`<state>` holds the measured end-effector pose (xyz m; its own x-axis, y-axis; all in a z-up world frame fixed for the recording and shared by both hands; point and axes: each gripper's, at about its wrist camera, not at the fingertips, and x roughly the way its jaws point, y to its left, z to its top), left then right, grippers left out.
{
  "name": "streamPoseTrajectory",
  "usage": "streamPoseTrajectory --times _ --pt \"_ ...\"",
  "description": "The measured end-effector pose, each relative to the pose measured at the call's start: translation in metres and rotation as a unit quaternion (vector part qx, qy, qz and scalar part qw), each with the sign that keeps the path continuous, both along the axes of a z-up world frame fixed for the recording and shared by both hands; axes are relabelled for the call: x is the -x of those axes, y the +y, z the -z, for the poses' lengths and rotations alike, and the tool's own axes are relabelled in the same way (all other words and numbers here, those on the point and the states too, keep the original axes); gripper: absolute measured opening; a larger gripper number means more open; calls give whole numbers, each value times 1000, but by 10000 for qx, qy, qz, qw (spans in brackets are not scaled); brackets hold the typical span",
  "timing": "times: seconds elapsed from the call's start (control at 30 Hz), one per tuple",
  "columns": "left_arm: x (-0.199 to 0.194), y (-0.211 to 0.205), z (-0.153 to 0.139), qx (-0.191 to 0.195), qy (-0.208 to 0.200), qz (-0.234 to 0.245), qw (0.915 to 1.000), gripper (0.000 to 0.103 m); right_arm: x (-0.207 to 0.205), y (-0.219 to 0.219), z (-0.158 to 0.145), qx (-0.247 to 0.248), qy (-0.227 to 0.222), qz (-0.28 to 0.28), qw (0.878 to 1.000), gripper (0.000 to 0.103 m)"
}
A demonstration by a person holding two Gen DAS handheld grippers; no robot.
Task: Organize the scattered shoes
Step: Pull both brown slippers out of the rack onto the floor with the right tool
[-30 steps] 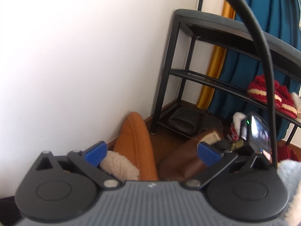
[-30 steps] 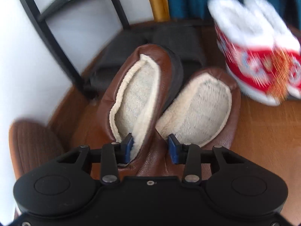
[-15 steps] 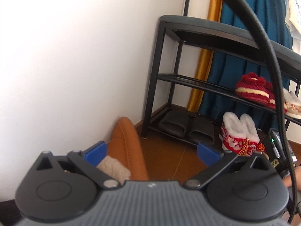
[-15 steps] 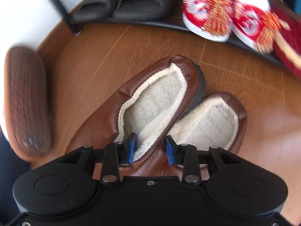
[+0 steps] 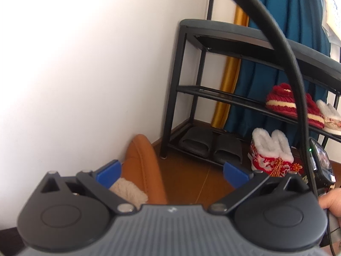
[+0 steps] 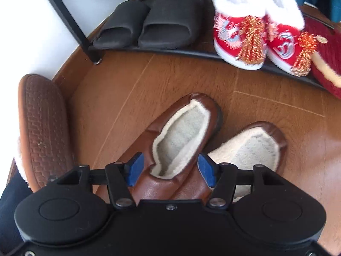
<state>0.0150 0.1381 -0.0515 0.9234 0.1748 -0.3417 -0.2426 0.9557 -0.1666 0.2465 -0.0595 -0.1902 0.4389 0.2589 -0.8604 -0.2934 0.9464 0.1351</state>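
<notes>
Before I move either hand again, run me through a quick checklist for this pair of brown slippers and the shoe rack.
1. Right gripper released: ok. Its jaws have just been opening; the brown slipper pair lies between them, pads off the leather.
2. Pair resting on the wooden floor: ok, though one slipper overlaps the other.
3. Pair on the shoe rack: not ok, it lies in front of it.
4. Free shelf space: ok on the left of the middle shelf; black slides and red embroidered slippers fill the bottom left.
5. Left gripper free: ok, jaws wide open.
6. Tan slipper by the wall: not ok, on its side.
</notes>
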Motion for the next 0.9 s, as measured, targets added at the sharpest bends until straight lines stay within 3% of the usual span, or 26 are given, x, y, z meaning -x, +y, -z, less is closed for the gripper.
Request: streamPoseTrajectory --times 0.2,0.27,0.33,0.37,0.53,0.67,0.77,0.9 --pt "-1 -4 1 -127 3 32 9999 103 -14 11 12 -48 54 27 10000 62" --pt "-1 -3 1 -129 -19 6 9999 103 -17 2 5 -284 47 424 9987 62" --pt "-1 1 0 -32 -23 -19 10000 103 -21 -10 -4 -446 98 955 9944 75" --pt "-1 2 0 25 -18 -27 10000 103 -25 -21 -8 -377 266 1389 9892 83" --pt "-1 6 -4 148 -54 -40 9999 103 -34 -28 2 87 924 1910 9772 82" --pt "5 9 -9 124 -209 -103 9997 103 -40 -5 17 661 1114 1825 9746 94" --pt "6 11 -12 139 -245 -143 9995 103 -40 -1 30 639 1483 2077 9648 95" --pt "7 16 -15 310 -286 -173 9990 103 -32 11 32 1094 1688 1692 9648 97"
